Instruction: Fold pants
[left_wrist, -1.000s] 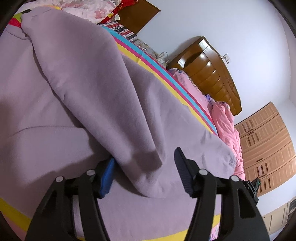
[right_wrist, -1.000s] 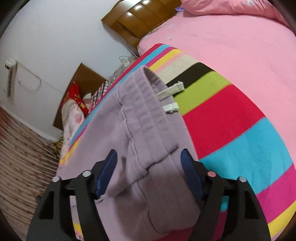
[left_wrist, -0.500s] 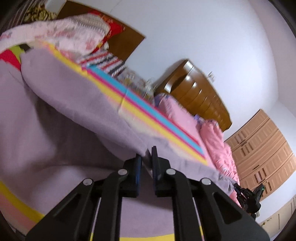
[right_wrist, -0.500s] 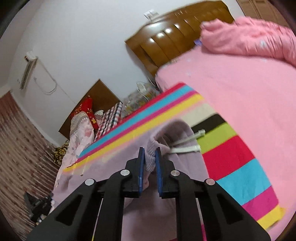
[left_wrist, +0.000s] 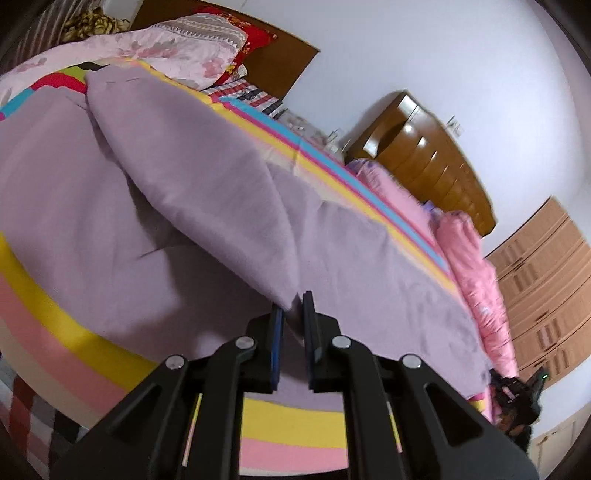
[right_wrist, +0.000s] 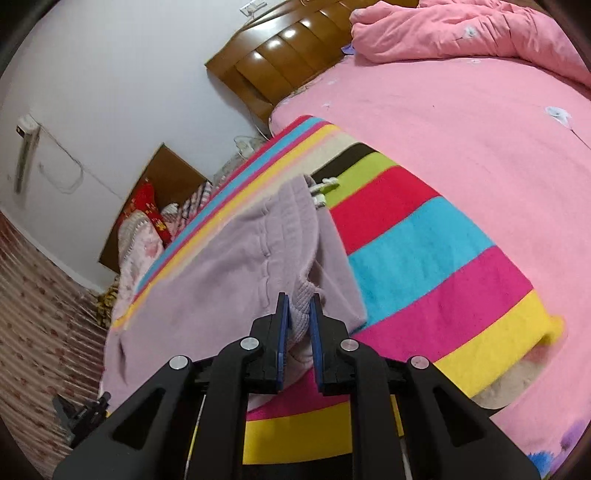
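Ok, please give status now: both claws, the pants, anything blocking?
Left claw shut on pants, at a fabric edge. Right claw shut on the ribbed waistband. Pants partly lifted over striped blanket. Nothing in the way.

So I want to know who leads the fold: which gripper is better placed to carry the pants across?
Probably neither alone. The right gripper is shut on the ribbed waistband, and the left gripper pinches the lifted edge of the pants. Both should move together.

The soft lilac fleece pants (right_wrist: 236, 280) lie on the striped blanket (right_wrist: 424, 266); the wooden headboard (right_wrist: 280, 66) stands far behind.
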